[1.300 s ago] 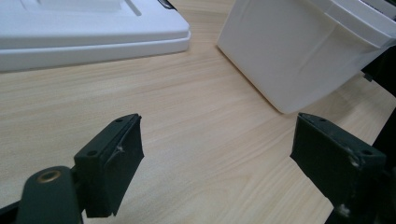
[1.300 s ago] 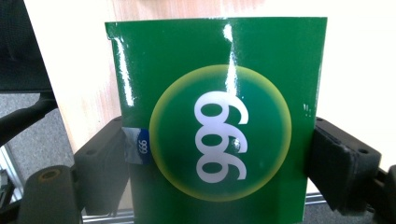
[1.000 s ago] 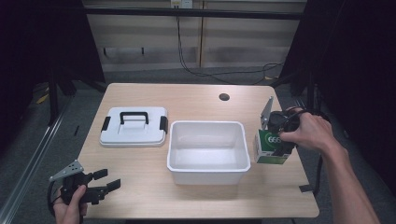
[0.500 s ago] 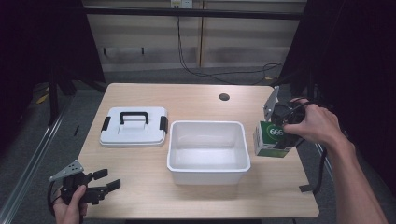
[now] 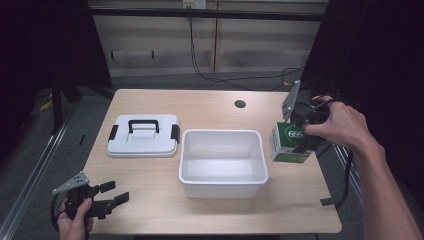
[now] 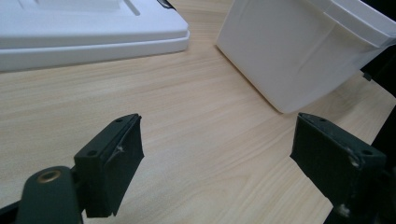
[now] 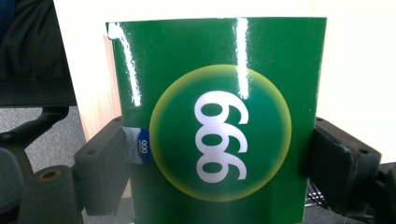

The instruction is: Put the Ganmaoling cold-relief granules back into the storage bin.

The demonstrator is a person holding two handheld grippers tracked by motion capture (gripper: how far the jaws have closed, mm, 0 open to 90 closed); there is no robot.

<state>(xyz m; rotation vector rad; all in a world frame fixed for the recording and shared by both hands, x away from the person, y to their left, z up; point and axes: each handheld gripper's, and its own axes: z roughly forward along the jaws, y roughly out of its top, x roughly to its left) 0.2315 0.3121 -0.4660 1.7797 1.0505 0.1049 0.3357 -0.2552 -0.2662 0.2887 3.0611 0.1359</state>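
Note:
A green box (image 5: 290, 141) with a round emblem reading 666 hangs lifted just right of the white bin (image 5: 223, 161), with my right gripper (image 5: 302, 142) shut on it. In the right gripper view both black jaws press the box's sides (image 7: 219, 126). My left gripper (image 5: 117, 196) rests low at the table's front left corner, open, with bare wood between its jaws (image 6: 215, 158). A white lid (image 5: 143, 135) with a black handle lies flat left of the bin.
The bin is empty and sits mid-table. A dark round hole (image 5: 240, 104) marks the far side of the tabletop (image 5: 210, 100). In the left gripper view the bin's wall (image 6: 299, 51) and the lid's edge (image 6: 93, 42) lie ahead.
My right gripper has lifted the green box off the table and carried it slightly up and back beside the bin. The left gripper has stayed put.

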